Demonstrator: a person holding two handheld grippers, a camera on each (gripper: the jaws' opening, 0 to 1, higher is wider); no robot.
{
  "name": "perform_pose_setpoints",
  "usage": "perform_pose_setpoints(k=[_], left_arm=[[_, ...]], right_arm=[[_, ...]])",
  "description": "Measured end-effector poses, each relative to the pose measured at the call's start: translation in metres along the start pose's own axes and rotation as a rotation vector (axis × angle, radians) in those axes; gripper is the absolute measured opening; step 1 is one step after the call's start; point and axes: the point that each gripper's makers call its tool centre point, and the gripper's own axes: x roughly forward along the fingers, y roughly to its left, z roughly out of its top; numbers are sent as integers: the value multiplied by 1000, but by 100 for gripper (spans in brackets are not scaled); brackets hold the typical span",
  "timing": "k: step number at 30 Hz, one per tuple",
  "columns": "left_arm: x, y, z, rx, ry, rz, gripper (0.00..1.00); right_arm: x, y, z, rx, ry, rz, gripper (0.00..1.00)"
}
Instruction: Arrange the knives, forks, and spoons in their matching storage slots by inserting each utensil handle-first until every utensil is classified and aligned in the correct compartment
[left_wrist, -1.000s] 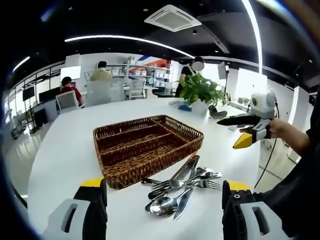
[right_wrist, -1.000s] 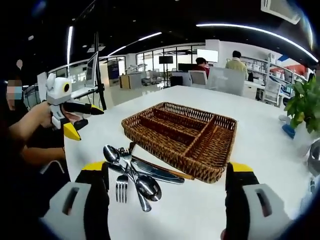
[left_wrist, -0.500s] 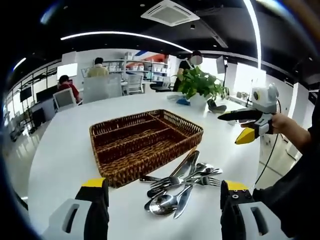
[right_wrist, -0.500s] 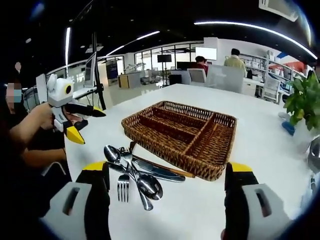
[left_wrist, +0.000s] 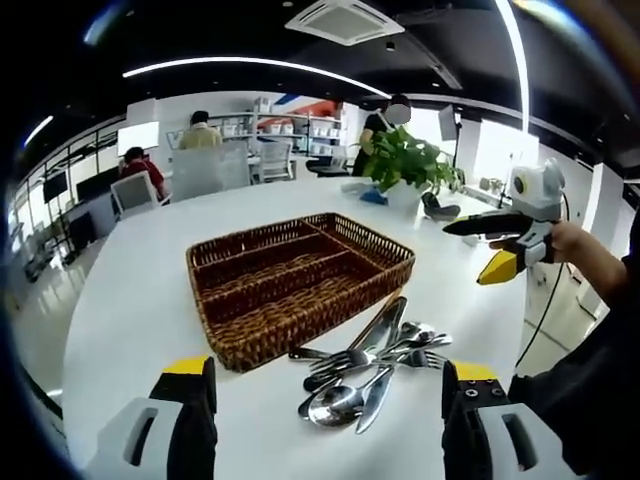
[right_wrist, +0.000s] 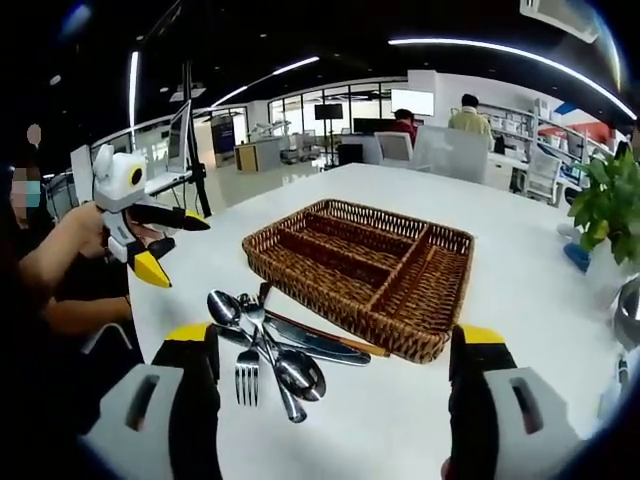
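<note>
Left gripper view: the wicker tray (left_wrist: 300, 290) sits mid-table, its slots bare, with the cutlery pile (left_wrist: 375, 360) heaped just beside its near wall, handles fanning toward the tray. The left gripper (left_wrist: 320, 425) hangs spread and holding nothing, the pile straight ahead between its jaws. The right gripper (right_wrist: 335, 400), likewise spread and unladen, faces the same pile (right_wrist: 265, 345). Neither looks clearly nearer; either could make the first pick.

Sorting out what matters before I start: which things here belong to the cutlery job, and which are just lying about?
For the job:
- wicker tray with empty compartments
- cutlery pile beside it: spoons, forks, knives
- left gripper and right gripper, both open

Just about:
- potted plant
- office chairs
</note>
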Motion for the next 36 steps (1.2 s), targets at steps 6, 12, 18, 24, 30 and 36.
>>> perform_pose_setpoints(k=[6, 12, 18, 24, 30, 36], left_arm=[[0, 1, 3, 16, 5, 1, 94], [3, -2, 4, 97, 33, -25, 84], [9, -5, 4, 168, 64, -63, 77], [19, -11, 3, 232, 93, -111, 69], [29, -14, -1, 297, 136, -149, 63], [37, -14, -8, 347, 193, -182, 55]], right_arm=[[1, 0, -2, -1, 11, 1, 97], [0, 2, 0, -5, 11, 3, 97], [-1, 3, 1, -13, 10, 7, 96], [-1, 3, -1, -21, 20, 11, 94], [0, 6, -5, -26, 30, 15, 92], [2, 12, -7, -41, 39, 24, 90]])
